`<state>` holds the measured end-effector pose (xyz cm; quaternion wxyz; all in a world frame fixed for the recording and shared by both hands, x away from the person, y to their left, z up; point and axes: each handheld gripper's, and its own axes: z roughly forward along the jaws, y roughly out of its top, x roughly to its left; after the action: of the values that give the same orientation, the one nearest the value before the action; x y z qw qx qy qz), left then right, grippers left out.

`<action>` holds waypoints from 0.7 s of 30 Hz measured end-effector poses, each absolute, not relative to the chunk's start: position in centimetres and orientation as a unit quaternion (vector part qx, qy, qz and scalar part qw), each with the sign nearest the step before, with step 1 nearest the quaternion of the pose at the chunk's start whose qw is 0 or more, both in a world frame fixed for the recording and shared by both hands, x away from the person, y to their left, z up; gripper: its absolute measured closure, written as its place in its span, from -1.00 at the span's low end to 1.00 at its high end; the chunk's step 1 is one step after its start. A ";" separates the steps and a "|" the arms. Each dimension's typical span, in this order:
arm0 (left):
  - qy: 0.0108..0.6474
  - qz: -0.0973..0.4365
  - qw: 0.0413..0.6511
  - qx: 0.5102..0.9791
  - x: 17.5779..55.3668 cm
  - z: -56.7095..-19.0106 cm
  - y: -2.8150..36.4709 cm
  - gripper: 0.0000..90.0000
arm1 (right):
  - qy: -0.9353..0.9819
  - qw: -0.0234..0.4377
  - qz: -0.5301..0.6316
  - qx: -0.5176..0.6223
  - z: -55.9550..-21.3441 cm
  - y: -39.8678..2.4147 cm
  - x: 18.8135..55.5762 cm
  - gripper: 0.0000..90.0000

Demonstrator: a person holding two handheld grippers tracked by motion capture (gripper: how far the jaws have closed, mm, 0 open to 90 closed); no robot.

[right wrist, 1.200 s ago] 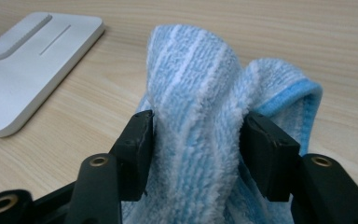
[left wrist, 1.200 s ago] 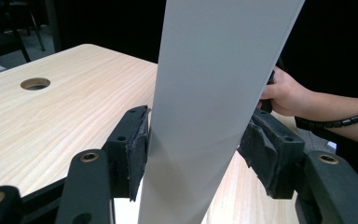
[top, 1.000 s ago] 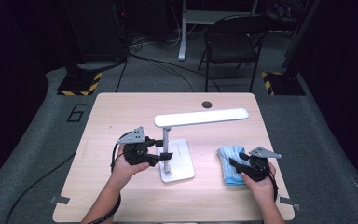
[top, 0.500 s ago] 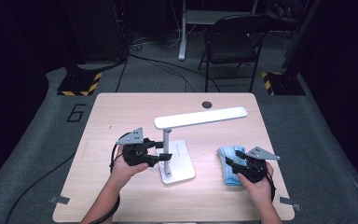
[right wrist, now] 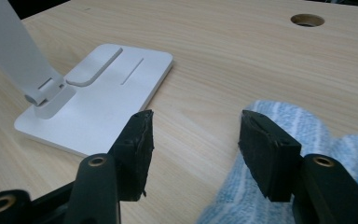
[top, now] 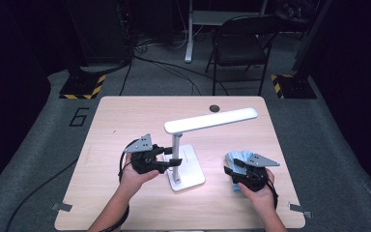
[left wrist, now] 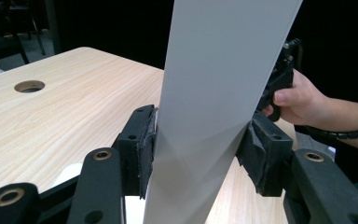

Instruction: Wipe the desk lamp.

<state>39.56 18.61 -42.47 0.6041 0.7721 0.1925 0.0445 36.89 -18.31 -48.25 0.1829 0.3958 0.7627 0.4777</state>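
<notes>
Lamp (top: 186, 159) stands near the middle of your worktop (top: 125, 116), its flat white base (top: 189, 169) closer to the near edge and its long head (top: 211, 121) reaching out toward the far right corner. You have broad bare wood along the far edge and down the left side; the cable hole (top: 214, 108) sits by the far edge. The blue cloth (top: 239, 162) lies near the right edge, well apart from the base. Your left tongs (top: 174, 157) are partly closed and have just been closing, both pads pressed flat on the lamp's upright post (left wrist: 214, 116). Your right tongs (top: 231, 166) stand part open and have just been narrowing, gripping nothing: one pad hangs over bare wood, the other just over the cloth's edge.
</notes>
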 end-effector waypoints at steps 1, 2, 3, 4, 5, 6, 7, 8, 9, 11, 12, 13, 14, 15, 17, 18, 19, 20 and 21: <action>0.194 0.047 0.606 0.770 39.5 -42.5 18.4 0.09 | 0.763 0.182 0.478 0.395 -48.3 -18.1 36.9 -0.01; 0.198 0.049 0.607 0.768 39.4 -42.5 18.2 0.09 | 0.766 0.181 0.476 0.392 -48.3 -17.9 36.9 -0.01; 0.200 0.052 0.608 0.766 39.4 -42.6 17.9 0.08 | 0.765 0.180 0.479 0.391 -48.3 -17.7 36.9 -0.01; 0.204 0.050 0.610 0.764 39.2 -42.7 17.6 0.08 | 0.768 0.178 0.477 0.389 -48.3 -17.5 36.8 0.00; 0.204 0.053 0.611 0.763 39.2 -42.7 17.4 0.08 | 0.770 0.176 0.477 0.385 -48.3 -17.3 36.8 0.00; 0.203 0.053 0.611 0.763 39.1 -42.7 17.2 0.08 | 0.770 0.174 0.478 0.385 -48.4 -17.1 36.8 0.00; 0.205 0.052 0.612 0.762 39.1 -42.7 17.0 0.08 | 0.771 0.171 0.478 0.385 -48.4 -16.8 36.7 0.00; 0.205 0.050 0.611 0.763 39.0 -42.7 16.9 0.08 | 0.774 0.165 0.479 0.380 -48.5 -16.6 36.7 0.01; 0.206 0.052 0.608 0.765 39.0 -42.6 16.8 0.07 | 0.774 0.163 0.483 0.377 -48.6 -16.3 36.7 0.01; 0.203 0.048 0.607 0.767 39.0 -42.6 16.7 0.07 | 0.780 0.157 0.478 0.373 -48.7 -15.6 36.5 0.02; 0.200 0.046 0.607 0.768 39.0 -42.5 16.7 0.06 | 0.784 0.156 0.475 0.368 -48.8 -15.3 36.5 0.02; 0.197 0.043 0.604 0.771 39.0 -42.5 16.8 0.05 | 0.787 0.153 0.474 0.365 -48.8 -15.0 36.4 0.02; 0.193 0.039 0.603 0.773 39.1 -42.4 16.8 0.03 | 0.790 0.151 0.472 0.360 -48.9 -14.7 36.3 0.02; 0.190 0.037 0.602 0.775 39.1 -42.4 16.9 0.02 | 0.791 0.147 0.472 0.361 -49.0 -14.4 36.2 0.02; 0.180 0.034 0.598 0.780 39.1 -42.3 17.0 0.02 | 0.797 0.140 0.469 0.355 -49.2 -13.9 36.1 0.02; 0.176 0.033 0.596 0.782 39.1 -42.3 17.0 0.02 | 0.799 0.137 0.469 0.350 -49.3 -13.7 36.1 0.02; 0.167 0.029 0.596 0.785 39.1 -42.2 17.1 0.01 | 0.801 0.134 0.467 0.351 -49.3 -13.4 36.0 0.02; 0.163 0.026 0.595 0.787 39.1 -42.2 17.1 0.01 | 0.801 0.132 0.471 0.344 -49.4 -13.2 36.0 0.02; 0.157 0.021 0.593 0.789 39.1 -42.1 17.2 0.00 | 0.803 0.127 0.467 0.348 -49.4 -12.9 35.9 0.02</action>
<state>39.11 17.17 -42.12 0.5933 0.7892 0.1573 0.0214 35.85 -12.92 -49.45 0.1265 0.3480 0.8030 0.4670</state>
